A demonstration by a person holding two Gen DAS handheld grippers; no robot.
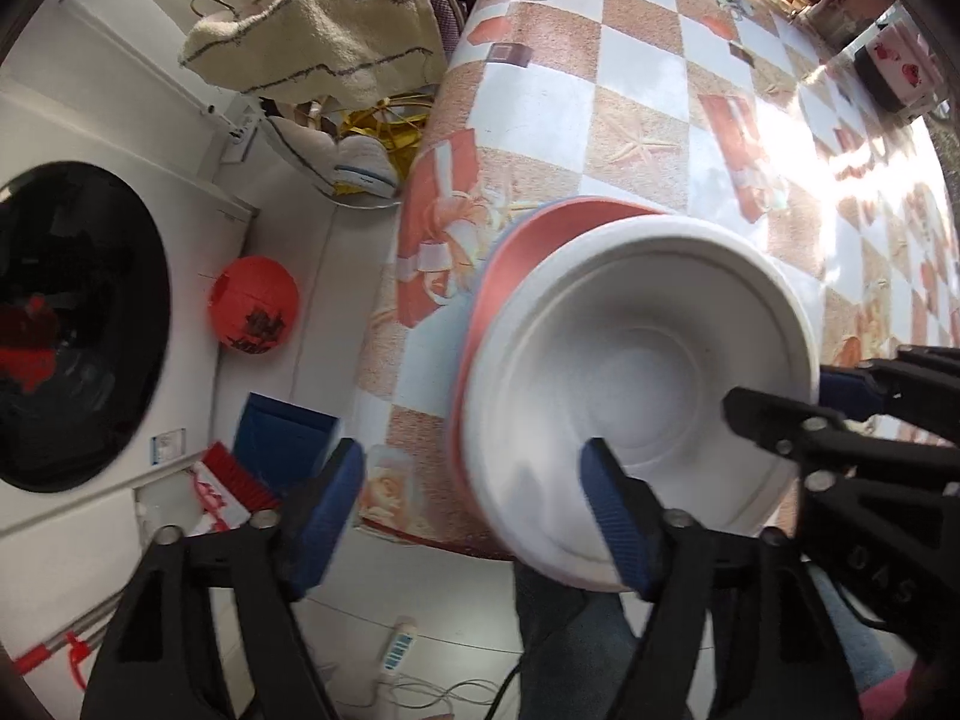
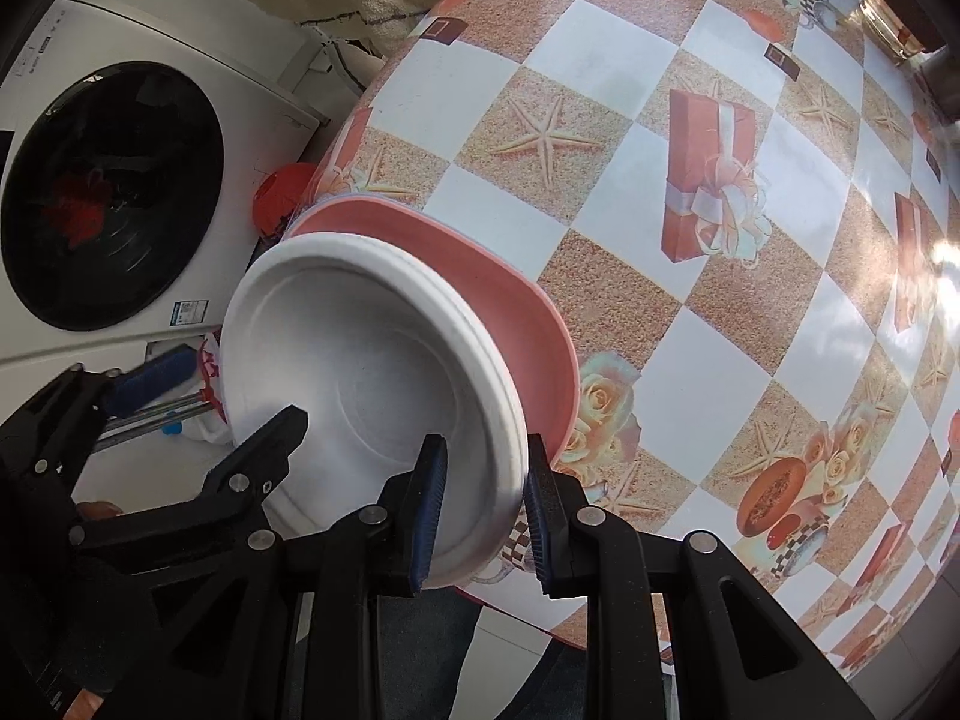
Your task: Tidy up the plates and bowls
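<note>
2 fisheye views look down past black gripper fingers with blue pads onto a table point(image 2: 708, 372) covered in a checked oilcloth printed with starfish, gift boxes and roses. Near the table's edge sits a white bowl point(image 1: 636, 384), nested in a pink dish point(image 1: 516, 258) whose rim shows behind and to 1 side of it. The bowl looks tilted, though the lens distortion makes that hard to judge.

The left gripper point(image 1: 480, 516) stands spread wide. 1 blue pad hangs off the table's edge over the floor, the other lies over the near inside of the bowl, and neither appears to press on anything.

The right gripper point(image 2: 483, 516) has its 2 pads close on either side of the bowl's near rim, 1 inside and 1 outside. They are drawn near together around it, but whether they actually squeeze the rim cannot be told.

Beside the table stands a white washing machine point(image 1: 72, 324) with a dark round door. A red paper lantern point(image 1: 252, 312) lies on the floor next to it, and a cream towel point(image 1: 324, 42) hangs beyond.
</note>
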